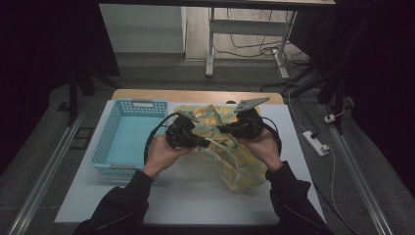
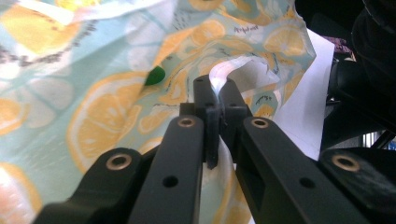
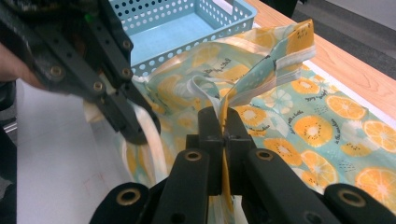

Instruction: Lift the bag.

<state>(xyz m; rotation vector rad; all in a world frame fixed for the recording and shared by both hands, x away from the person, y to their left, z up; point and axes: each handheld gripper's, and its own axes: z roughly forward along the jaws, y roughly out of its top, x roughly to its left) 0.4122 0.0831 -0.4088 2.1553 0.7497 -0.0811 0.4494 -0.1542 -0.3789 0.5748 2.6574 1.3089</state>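
Both tools (image 3: 223, 122) pinch lemon-print cloth (image 3: 299, 121); lettering unreadable.

Looks like a lab or test room w/ a recording setup, not a home. White-topped table (image 1: 195, 196) on grey floor (image 1: 44, 147), a bare desk frame (image 1: 244, 29) behind it. Loose cables (image 1: 254, 49) and a power strip (image 1: 315, 143) lie on the floor; surroundings dark.

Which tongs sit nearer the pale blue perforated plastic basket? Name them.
The left tongs, closest to the blue basket; the right tongs clamp the lemon-print cloth farther from it.
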